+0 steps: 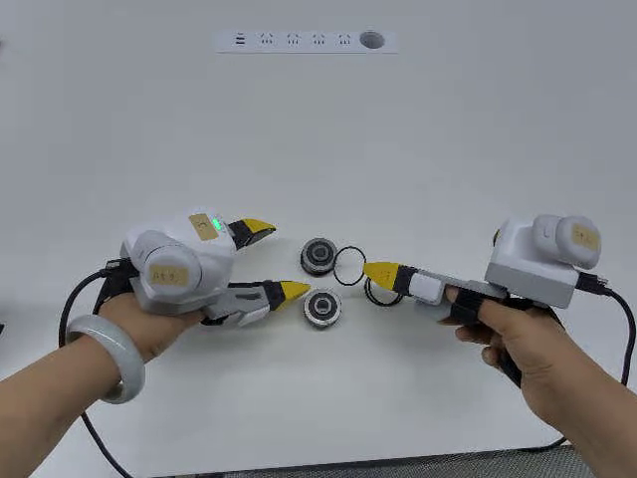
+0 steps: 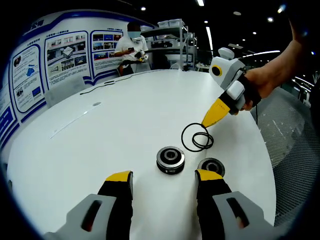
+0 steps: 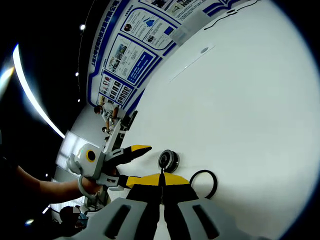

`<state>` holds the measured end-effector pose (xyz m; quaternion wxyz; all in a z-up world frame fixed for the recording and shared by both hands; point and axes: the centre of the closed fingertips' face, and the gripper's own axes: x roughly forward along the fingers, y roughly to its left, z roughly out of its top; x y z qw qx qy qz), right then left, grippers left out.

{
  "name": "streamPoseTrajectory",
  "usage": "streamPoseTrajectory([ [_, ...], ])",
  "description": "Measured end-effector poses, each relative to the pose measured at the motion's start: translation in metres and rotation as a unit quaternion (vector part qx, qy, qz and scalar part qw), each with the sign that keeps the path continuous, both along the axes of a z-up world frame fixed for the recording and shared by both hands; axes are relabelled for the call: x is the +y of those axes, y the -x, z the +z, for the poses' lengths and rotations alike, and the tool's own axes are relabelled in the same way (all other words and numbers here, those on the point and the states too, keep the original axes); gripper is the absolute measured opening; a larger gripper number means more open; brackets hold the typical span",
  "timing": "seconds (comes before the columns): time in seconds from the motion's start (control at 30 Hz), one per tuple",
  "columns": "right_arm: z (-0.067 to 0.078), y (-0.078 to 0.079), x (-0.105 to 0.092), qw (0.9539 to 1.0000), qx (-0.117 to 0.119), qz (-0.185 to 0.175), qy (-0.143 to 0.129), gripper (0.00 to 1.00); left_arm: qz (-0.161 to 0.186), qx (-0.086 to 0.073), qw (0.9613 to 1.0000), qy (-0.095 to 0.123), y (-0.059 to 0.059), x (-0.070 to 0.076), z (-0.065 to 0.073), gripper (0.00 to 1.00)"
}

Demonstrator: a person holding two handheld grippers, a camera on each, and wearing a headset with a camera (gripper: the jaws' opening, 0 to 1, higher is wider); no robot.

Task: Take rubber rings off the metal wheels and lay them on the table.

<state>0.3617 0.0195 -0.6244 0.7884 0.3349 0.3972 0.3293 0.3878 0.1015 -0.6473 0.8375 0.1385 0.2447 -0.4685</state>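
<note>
Two round metal wheels with dark rims lie flat on the white table, one farther (image 1: 318, 256) and one nearer (image 1: 322, 308). To their right lie two thin black rubber rings (image 1: 333, 265) (image 1: 378, 302), flat on the table. My left gripper (image 1: 276, 260) is open, its yellow tips to the left of the wheels. In the left gripper view one wheel (image 2: 170, 159) lies just ahead between the jaws, and the other wheel (image 2: 211, 165) sits by the right jaw. My right gripper (image 1: 381, 273) is shut, its tip at the edge of the rings (image 2: 183, 140). I cannot tell whether it pinches one.
A white power strip (image 1: 306, 41) lies at the far edge of the table (image 1: 448, 149). Black cables trail from both grippers near the front edge. In the right gripper view the left gripper (image 3: 144, 163) sits close beside a wheel (image 3: 168, 160) and a ring (image 3: 215, 184).
</note>
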Motion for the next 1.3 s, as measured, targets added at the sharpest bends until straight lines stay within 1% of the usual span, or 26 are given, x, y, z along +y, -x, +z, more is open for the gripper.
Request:
streamPoseTrajectory([
  [0.17,-0.005,0.003,-0.013,0.9998,0.009,-0.016,0.001,0.02,0.002,0.0,1.0,0.002,0.0,0.0,0.001,0.51],
  [0.43,-0.017,0.007,-0.031,0.9983,0.032,-0.048,-0.004,0.02,0.003,0.002,1.0,-0.001,0.001,-0.001,0.002,0.51],
  [0.6,-0.026,0.008,-0.036,0.9978,0.042,-0.052,0.008,0.02,0.003,0.002,1.0,0.0,0.001,-0.001,0.003,0.5],
  [0.77,-0.034,0.01,-0.038,0.9976,0.041,-0.045,0.033,0.02,0.004,0.004,1.0,-0.001,0.001,0.0,0.002,0.5],
  [0.83,-0.036,0.01,-0.039,0.9975,0.036,-0.042,0.045,0.02,0.004,0.004,1.0,-0.002,0.001,0.001,0.002,0.5],
  [0.93,-0.034,0.01,-0.038,0.9976,0.026,-0.038,0.051,0.03,0.004,0.004,1.0,-0.002,0.001,0.001,0.002,0.5],
  [1.0,-0.034,0.011,-0.036,0.9976,0.025,-0.03,0.057,0.05,0.004,0.006,1.0,-0.004,0.001,0.002,0.0,0.5],
  [1.07,-0.035,0.011,-0.035,0.9973,0.018,-0.023,0.067,0.05,0.002,0.006,1.0,-0.004,0.001,0.002,-0.001,0.5],
  [1.1,-0.037,0.011,-0.037,0.9971,0.018,-0.021,0.07,0.05,0.002,0.006,1.0,-0.004,0.001,0.002,-0.001,0.5],
  [1.13,-0.038,0.011,-0.037,0.9969,0.014,-0.018,0.076,0.05,0.002,0.005,1.0,-0.004,0.001,0.002,-0.001,0.5],
  [1.23,-0.037,0.012,-0.037,0.9961,0.007,-0.011,0.087,0.07,0.0,0.004,1.0,-0.003,0.0,0.0,0.0,0.5],
  [1.3,-0.036,0.012,-0.037,0.9954,-0.002,-0.006,0.096,0.07,0.001,0.005,1.0,-0.001,-0.001,0.0,-0.001,0.5],
])
